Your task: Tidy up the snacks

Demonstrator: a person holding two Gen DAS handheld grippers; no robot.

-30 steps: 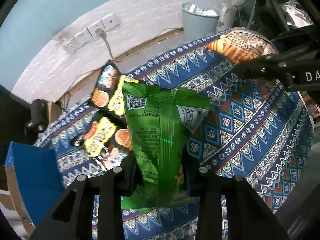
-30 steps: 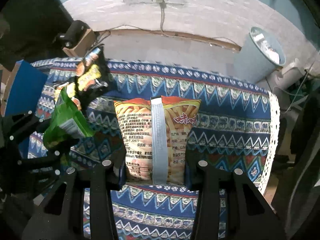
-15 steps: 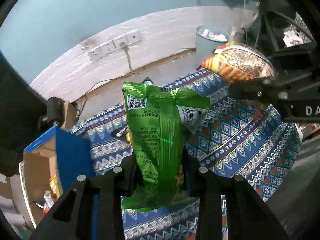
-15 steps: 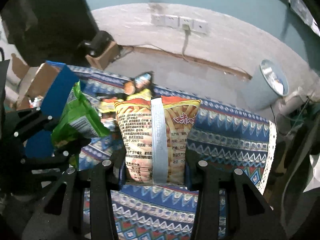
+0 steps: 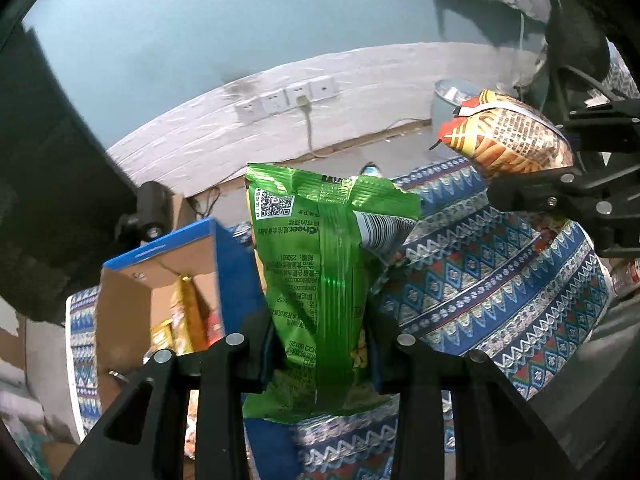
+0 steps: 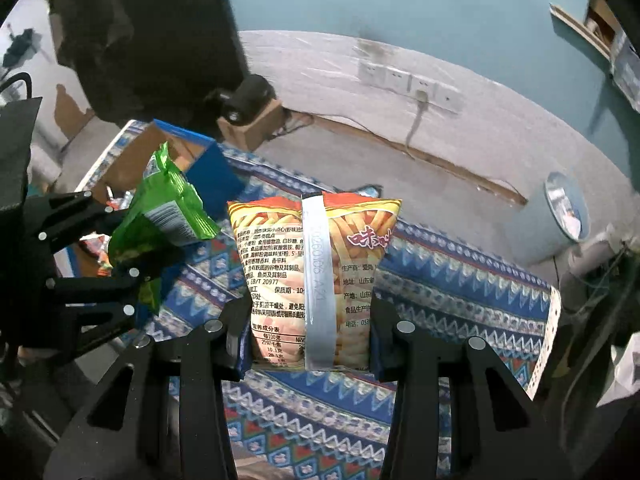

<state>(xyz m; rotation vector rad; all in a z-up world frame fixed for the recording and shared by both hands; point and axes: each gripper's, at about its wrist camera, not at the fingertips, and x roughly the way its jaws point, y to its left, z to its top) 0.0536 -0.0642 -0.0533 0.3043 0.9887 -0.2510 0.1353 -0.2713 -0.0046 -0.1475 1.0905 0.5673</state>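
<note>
I am holding a snack bag in each gripper, both lifted clear above the patterned tablecloth. The left gripper is clamped on the lower part of the green bag — its pads are pressing in on both sides, and the bag is standing with its long axis running straight out along the fingers, crimped top edge pointing away from the camera, back seam and QR code facing me. The right gripper is clamped the same way on the orange bag: long axis along the fingers, sealed top edge pointing away, silvery back seam facing the lens. In the right wrist view I am seeing the green bag off to the left, tilted, held in the left gripper's black frame. In the left wrist view the orange bag is showing at upper right, lying roughly sideways in frame. Just left of the green bag the open blue cardboard box is sitting on the cloth, with yellow packets inside it.
</note>
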